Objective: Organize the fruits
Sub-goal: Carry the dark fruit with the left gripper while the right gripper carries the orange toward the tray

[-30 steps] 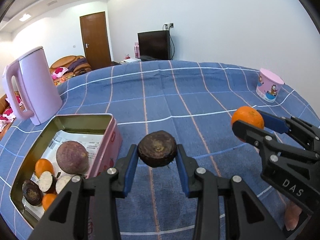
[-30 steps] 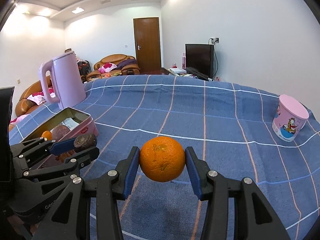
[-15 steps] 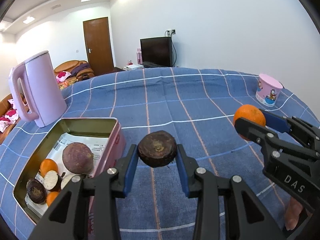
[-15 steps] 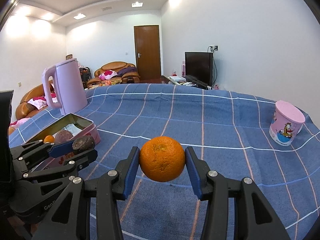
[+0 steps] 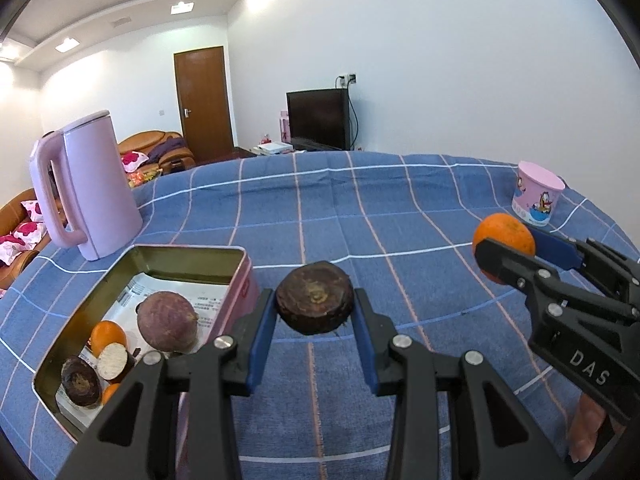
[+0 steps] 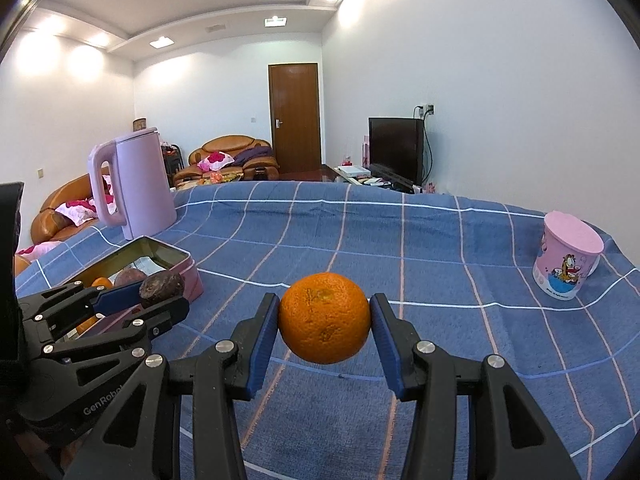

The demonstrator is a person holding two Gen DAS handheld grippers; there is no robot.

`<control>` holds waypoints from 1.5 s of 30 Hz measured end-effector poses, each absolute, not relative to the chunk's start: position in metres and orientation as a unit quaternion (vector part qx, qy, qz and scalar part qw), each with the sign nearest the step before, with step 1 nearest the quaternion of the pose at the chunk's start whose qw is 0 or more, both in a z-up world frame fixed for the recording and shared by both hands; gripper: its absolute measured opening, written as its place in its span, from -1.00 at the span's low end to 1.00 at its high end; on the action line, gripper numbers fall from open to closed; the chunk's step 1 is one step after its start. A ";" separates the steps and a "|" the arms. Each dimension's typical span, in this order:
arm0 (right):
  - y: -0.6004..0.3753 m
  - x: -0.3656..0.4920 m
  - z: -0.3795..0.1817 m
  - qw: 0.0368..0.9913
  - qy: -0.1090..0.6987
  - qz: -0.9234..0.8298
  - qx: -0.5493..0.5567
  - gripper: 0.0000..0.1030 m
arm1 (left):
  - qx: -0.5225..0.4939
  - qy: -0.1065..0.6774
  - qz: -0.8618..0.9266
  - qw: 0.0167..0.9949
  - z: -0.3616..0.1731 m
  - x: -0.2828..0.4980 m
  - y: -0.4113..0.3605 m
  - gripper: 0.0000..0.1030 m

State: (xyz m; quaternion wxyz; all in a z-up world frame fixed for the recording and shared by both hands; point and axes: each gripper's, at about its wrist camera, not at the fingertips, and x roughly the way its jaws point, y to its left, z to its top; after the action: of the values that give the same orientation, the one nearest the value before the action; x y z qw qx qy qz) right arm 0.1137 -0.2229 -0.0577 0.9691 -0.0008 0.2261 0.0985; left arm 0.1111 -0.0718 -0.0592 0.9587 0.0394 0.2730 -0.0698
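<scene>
Blue checked cloth covers the counter (image 5: 400,208); wide bare stretch ahead of both tools, out to the far edge. Obstacles sit at the margins: pink kettle (image 5: 88,184) far left, pink cartoon cup (image 6: 568,256) near the right edge.

Left tool (image 5: 315,320) clamped on a dark brown round fruit piece (image 5: 315,303), held clear above the cloth, just right of the pink tin (image 5: 240,276) wall. Right tool (image 6: 324,330) clamped on an orange (image 6: 324,318), also off the cloth, well apart from the tin, with the cup ahead to its right. The two tools are side by side; each shows in the other's view.

Tin is open, paper sheet in the bottom. Inside, from the left wrist view: one whole purple-brown round fruit (image 5: 167,322), one dark piece (image 5: 81,380), one cut piece with its pale face up (image 5: 113,360), two small oranges (image 5: 108,334), the second mostly hidden at the near corner, so that count is probably two.

Totals: 2 tools, 1 tin, 1 kettle, 1 cup, 1 held orange, 1 held dark piece.
</scene>
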 end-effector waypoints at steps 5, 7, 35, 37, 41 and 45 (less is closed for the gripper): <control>-0.223 0.111 -0.057 0.971 0.217 0.097 -0.001 -0.06 | 0.041 0.263 -0.068 0.962 -0.057 0.107 -0.072 -0.23; -0.223 0.110 -0.056 0.972 0.213 0.097 0.000 -0.06 | 0.042 0.259 -0.067 0.963 -0.056 0.106 -0.073 -0.23; -0.224 0.088 -0.052 0.982 0.165 0.091 -0.002 -0.06 | 0.041 0.218 -0.059 0.973 -0.051 0.088 -0.070 -0.23; -0.224 0.087 -0.051 0.982 0.163 0.091 -0.002 -0.06 | 0.041 0.214 -0.058 0.974 -0.050 0.087 -0.070 -0.23; -0.224 0.084 -0.050 0.984 0.156 0.089 -0.003 -0.06 | 0.045 0.204 -0.053 0.976 -0.049 0.083 -0.070 -0.23; -0.222 0.080 -0.048 0.985 0.146 0.090 -0.005 -0.06 | 0.050 0.193 -0.049 0.979 -0.047 0.079 -0.072 -0.23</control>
State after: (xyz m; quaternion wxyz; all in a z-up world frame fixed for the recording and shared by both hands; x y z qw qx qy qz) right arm 0.0803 -0.2222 -0.0480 0.9852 -0.0053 0.1460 0.0896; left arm 0.0793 -0.0717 -0.0473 0.9787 0.0498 0.1929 -0.0488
